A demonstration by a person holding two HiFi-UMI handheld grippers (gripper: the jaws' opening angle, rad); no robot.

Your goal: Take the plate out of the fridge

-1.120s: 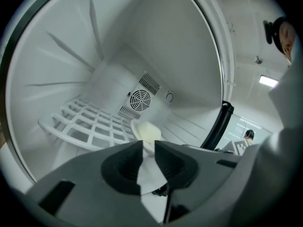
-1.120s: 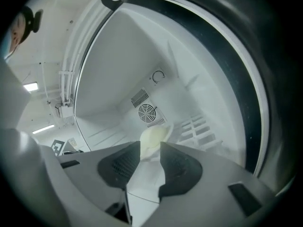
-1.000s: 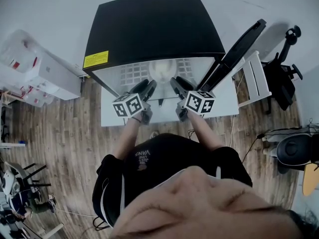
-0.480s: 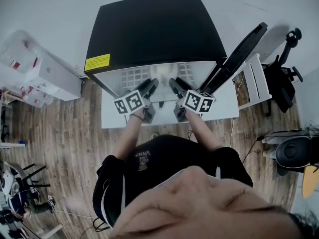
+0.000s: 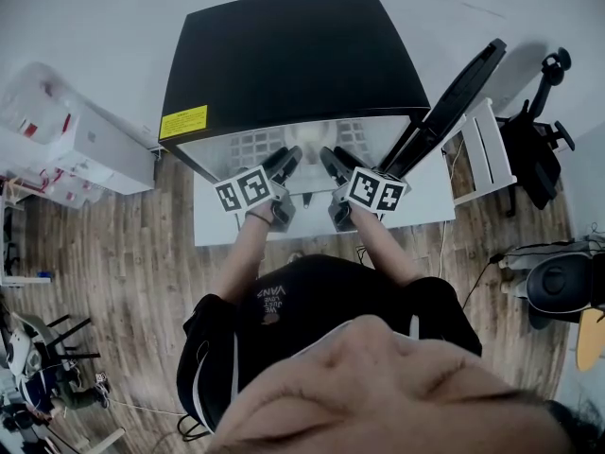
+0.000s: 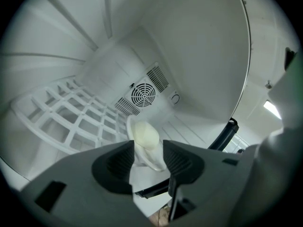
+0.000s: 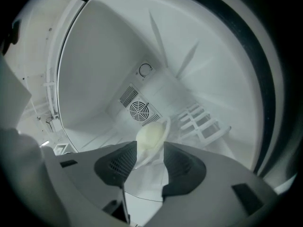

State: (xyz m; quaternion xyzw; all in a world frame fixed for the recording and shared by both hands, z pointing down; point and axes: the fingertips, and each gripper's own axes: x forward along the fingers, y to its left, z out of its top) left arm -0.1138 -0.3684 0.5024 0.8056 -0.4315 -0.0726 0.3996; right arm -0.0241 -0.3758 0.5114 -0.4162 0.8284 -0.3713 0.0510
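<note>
Head view puts the black fridge (image 5: pixel 293 55) at the upper centre of the frame, standing on a white desk (image 5: pixel 430 197), its door (image 5: pixel 454 97) swung wide toward the upper right. The left hand-held gripper (image 5: pixel 286 162) and the right hand-held gripper (image 5: pixel 334 162) reach side by side into the lit opening. Left gripper view shows the plate (image 6: pixel 144 137) lying inside the compartment below the round fan grille (image 6: pixel 142 94). It sits just beyond and between that tool's spread jaws, whose pads do not press on it, so this one is released and empty. Right gripper view frames the same plate (image 7: pixel 152 135) between its own jaws, which stand wide apart and clasp nothing either. The step in hand looks like the reach-in and lining-up, with the plate not yet gripped. The next move probably calls for easing a tool onto the rim, clenching, lifting slightly and drawing straight back through the opening. Room inside is tight. The inner walls curve close, and a white rack (image 6: pixel 71 119) fills the left of the left gripper view. The way out leads past the opening's lower edge onto the desk strip at mid-frame in head view.
</note>
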